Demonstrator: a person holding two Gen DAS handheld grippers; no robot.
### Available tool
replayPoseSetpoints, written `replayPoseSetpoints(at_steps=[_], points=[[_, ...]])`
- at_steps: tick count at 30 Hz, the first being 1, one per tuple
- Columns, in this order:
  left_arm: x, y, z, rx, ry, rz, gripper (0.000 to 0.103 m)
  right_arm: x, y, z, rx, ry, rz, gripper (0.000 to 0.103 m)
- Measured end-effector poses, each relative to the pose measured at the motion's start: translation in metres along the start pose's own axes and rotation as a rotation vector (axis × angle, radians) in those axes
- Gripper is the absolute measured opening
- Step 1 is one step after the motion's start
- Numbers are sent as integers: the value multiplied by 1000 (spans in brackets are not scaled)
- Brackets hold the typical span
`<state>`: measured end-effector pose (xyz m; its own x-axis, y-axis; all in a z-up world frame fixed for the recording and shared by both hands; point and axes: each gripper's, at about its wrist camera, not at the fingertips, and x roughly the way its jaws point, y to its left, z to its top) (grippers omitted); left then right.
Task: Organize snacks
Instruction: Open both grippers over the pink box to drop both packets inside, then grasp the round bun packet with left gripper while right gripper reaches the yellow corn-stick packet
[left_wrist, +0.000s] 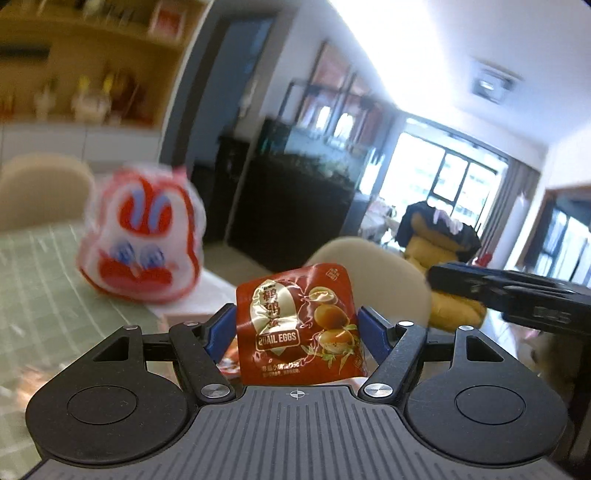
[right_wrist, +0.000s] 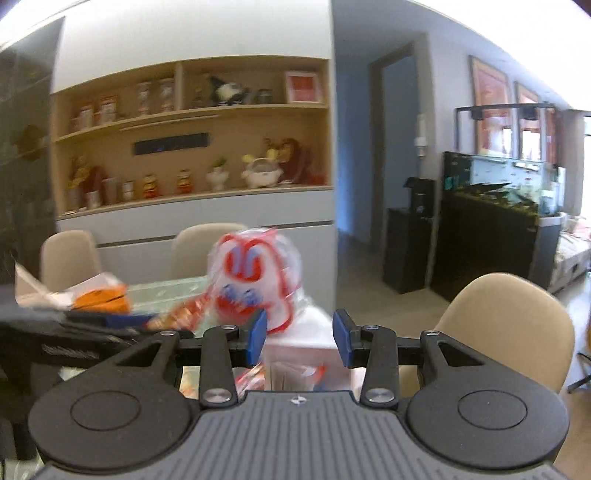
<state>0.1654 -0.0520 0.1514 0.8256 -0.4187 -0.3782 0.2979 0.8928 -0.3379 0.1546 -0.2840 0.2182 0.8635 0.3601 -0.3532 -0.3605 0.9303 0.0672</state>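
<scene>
My left gripper (left_wrist: 297, 326) is shut on a red quail eggs packet (left_wrist: 299, 317), which stands upright between the blue pads (left_wrist: 221, 328), above the table's edge. A white bag with a red and blue face print (left_wrist: 142, 240) stands on the green table mat (left_wrist: 33, 295) to the left; it also shows in the right wrist view (right_wrist: 255, 273). My right gripper (right_wrist: 300, 338) is open and empty, its pads on either side of a white box (right_wrist: 306, 354) below it. The right gripper's black body (left_wrist: 517, 295) shows at the right of the left wrist view.
Beige chairs (right_wrist: 506, 321) stand around the table. An orange snack pack (right_wrist: 101, 297) and white wrappers lie at the left. A wall shelf with figurines (right_wrist: 192, 147), a dark fish tank cabinet (right_wrist: 491, 229) and a yellow plush toy (left_wrist: 443, 266) are behind.
</scene>
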Motion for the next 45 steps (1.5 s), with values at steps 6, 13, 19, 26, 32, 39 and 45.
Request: replayPoseSetpoints(at_steps=[6,13,19,26,32,39,45], points=[[109,15,-37,-44,291,0,77,58,-18,-10,46,88,-6,37],[103,21,-45,0,239,-34,75,100,-21,-45,78,222,25,38],[48,65,-25,-41,158,6,75,109,-5,-50,111,221,51,61],[-4,170,-30,-129,65,398,75,141,69,-48,36,288,178,61],[-1,214,-53,-191,129,415,75,207,159,-54,-63,456,244,61],[3,219,-66,-115,155,455,57,266,196,-84,-133,598,126,53],[1,217,-68,-116,160,433,58,253,211,-105,-272,624,121,28]])
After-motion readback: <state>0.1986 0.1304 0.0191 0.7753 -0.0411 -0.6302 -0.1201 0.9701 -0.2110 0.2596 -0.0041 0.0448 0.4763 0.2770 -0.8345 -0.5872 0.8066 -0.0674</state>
